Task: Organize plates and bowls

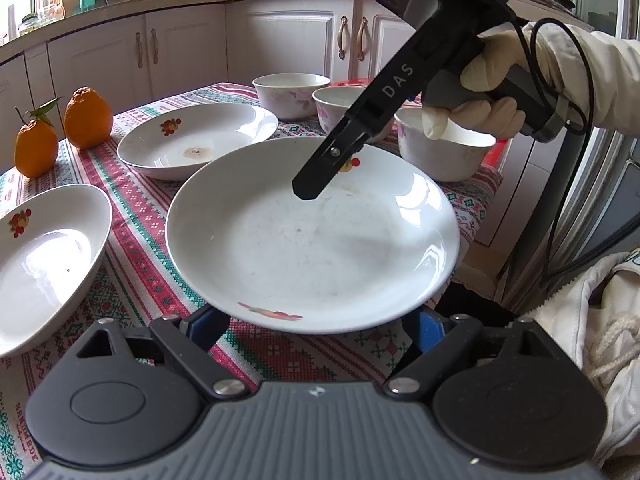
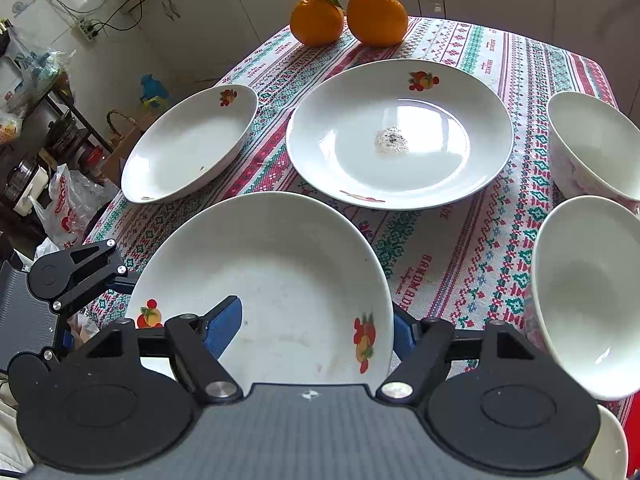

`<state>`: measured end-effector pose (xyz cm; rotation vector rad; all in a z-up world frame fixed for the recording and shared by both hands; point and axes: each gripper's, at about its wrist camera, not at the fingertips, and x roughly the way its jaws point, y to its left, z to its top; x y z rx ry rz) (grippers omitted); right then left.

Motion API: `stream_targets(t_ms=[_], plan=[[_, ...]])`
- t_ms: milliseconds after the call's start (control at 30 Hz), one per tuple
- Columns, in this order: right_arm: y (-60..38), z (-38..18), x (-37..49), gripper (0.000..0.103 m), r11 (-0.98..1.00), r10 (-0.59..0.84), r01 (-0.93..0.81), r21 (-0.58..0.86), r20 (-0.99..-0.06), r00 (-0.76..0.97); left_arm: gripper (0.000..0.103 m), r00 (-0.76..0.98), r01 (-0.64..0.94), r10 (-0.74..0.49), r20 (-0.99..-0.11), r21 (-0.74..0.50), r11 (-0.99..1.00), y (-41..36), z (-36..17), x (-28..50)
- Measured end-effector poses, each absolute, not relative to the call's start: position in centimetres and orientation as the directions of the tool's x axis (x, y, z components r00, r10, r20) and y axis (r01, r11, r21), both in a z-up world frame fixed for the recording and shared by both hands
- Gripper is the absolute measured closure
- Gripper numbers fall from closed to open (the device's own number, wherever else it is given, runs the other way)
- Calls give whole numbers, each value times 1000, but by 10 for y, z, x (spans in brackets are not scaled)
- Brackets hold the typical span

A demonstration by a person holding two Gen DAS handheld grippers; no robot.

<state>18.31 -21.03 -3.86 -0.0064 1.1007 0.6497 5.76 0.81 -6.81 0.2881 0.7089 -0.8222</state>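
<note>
A white plate (image 1: 312, 240) with fruit prints is tilted up off the tablecloth, nearest to both cameras. My right gripper (image 2: 312, 332) straddles its rim. One blue pad (image 2: 224, 328) lies on the plate's (image 2: 280, 264) inner face and the other finger is behind the rim, so it is shut on the plate. In the left wrist view it reaches in from the upper right, held by a gloved hand (image 1: 480, 92). My left gripper (image 1: 316, 330) is open, and its fingertips are hidden under the plate's near rim. A second plate (image 1: 198, 140) and a deeper plate (image 1: 48, 256) lie further off.
Three white bowls (image 1: 292, 94) (image 1: 340, 104) (image 1: 444, 152) stand along the table's right side. Two oranges (image 2: 376, 14) sit at a far corner. The patterned tablecloth (image 2: 440, 264) shows between the plates and bowls. Kitchen cabinets (image 1: 184, 48) lie beyond, with clutter on the floor (image 2: 60, 200).
</note>
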Motion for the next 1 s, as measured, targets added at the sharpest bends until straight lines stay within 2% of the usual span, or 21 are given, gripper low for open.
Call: stream_targets(t_ms=[367, 1000], plan=[[-182, -19, 189, 23, 787, 507, -543, 293, -809, 298, 11, 518, 711, -553, -653, -31, 702, 35, -47, 55], [-76, 2, 236, 23, 653, 577, -710, 265, -781, 240, 11, 633, 544, -413, -655, -3, 839, 107, -32, 70]])
